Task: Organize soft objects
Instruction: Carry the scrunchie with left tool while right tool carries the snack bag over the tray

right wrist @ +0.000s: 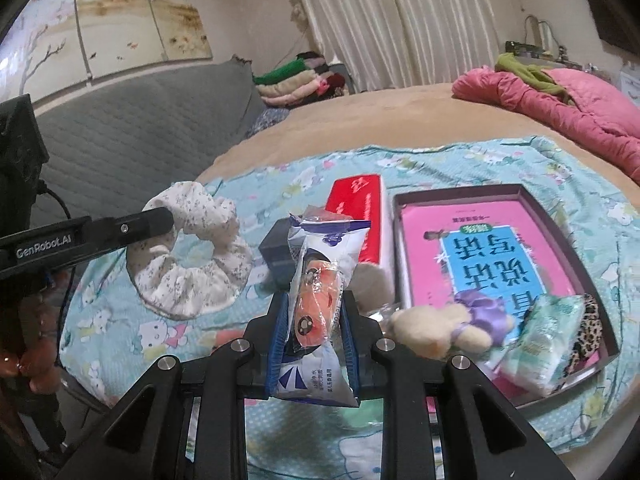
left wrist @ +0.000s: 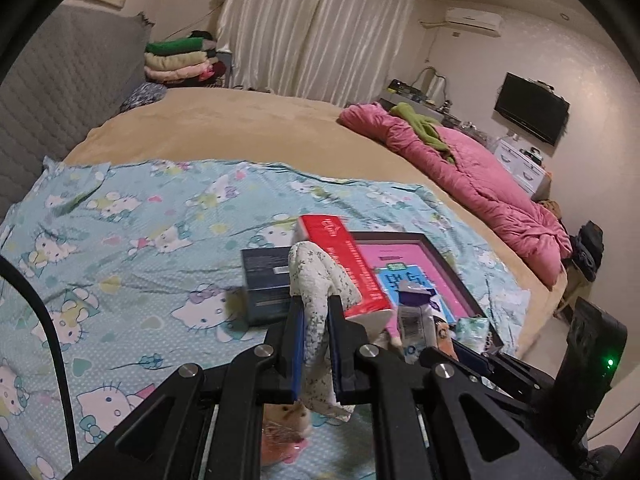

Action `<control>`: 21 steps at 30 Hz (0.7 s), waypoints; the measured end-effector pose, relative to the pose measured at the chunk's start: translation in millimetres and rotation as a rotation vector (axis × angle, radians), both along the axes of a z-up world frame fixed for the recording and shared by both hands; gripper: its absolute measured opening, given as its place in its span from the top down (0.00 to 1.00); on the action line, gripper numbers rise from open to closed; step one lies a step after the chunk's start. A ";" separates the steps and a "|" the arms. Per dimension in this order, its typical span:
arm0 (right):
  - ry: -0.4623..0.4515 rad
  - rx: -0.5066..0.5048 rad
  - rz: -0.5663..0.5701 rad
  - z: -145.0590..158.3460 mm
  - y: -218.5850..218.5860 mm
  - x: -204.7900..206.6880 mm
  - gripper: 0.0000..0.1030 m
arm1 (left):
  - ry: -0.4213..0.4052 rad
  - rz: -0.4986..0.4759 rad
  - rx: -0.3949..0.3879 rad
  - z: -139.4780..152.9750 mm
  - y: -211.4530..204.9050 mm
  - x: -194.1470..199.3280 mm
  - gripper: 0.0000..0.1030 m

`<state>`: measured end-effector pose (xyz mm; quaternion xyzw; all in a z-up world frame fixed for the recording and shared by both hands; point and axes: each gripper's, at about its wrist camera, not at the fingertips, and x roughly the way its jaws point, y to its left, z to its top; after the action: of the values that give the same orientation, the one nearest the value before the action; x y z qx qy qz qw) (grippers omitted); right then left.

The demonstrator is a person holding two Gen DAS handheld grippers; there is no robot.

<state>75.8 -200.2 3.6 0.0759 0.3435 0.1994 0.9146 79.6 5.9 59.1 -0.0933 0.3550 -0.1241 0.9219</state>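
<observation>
1. Between the left gripper's [left wrist: 316, 320] jaws: floral scrunchie [left wrist: 320, 280], pinched by its band, hanging clear of the sheet [left wrist: 120, 220].
2. Right gripper [right wrist: 316, 320] clamps plastic-wrapped packet [right wrist: 320, 280].
3. Beyond, right: tray [right wrist: 560, 220], likely the drop-off, holding plush [right wrist: 432, 328].

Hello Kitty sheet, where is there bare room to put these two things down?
Free: the sheet left of the dark box, toward the grey headboard, and the tan blanket behind. Crowded: around the red box and the tray's near corner.
</observation>
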 end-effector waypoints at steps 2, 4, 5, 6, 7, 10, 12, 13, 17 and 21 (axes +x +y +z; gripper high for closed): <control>-0.007 0.009 -0.012 2.4 -6.7 -0.6 0.75 | -0.002 -0.014 0.001 2.7 -8.6 -1.4 0.89; -0.017 0.013 -0.028 4.9 -13.3 -1.5 0.75 | -0.009 -0.031 0.000 5.3 -18.1 -3.1 0.89; -0.021 0.020 -0.037 6.6 -17.8 -1.3 0.75 | -0.010 -0.040 0.003 6.4 -22.6 -3.7 0.89; -0.025 0.025 -0.044 8.0 -21.0 -1.1 0.75 | -0.013 -0.049 0.008 7.7 -28.0 -4.3 0.89; -0.030 0.029 -0.051 9.4 -24.1 -1.0 0.75 | -0.015 -0.055 0.013 8.7 -32.2 -4.4 0.89; -0.038 0.041 -0.068 12.3 -32.3 -0.7 0.75 | -0.020 -0.077 0.010 11.8 -43.8 -5.5 0.89; -0.044 0.048 -0.078 14.5 -37.6 -1.1 0.75 | -0.022 -0.089 0.013 13.2 -49.9 -5.8 0.89; -0.047 0.050 -0.084 15.7 -40.5 -1.2 0.75 | -0.025 -0.092 0.013 13.8 -52.2 -6.5 0.89; -0.058 0.057 -0.103 20.3 -49.6 -3.1 0.75 | -0.032 -0.109 0.007 17.7 -63.2 -8.0 0.89; -0.072 0.053 -0.130 27.0 -60.6 -4.2 0.75 | -0.038 -0.131 0.007 21.0 -75.8 -7.4 0.89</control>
<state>71.6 -260.7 30.6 0.1152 0.2996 0.1510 0.9350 72.1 -69.8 80.1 -0.0643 0.3431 -0.1845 0.9187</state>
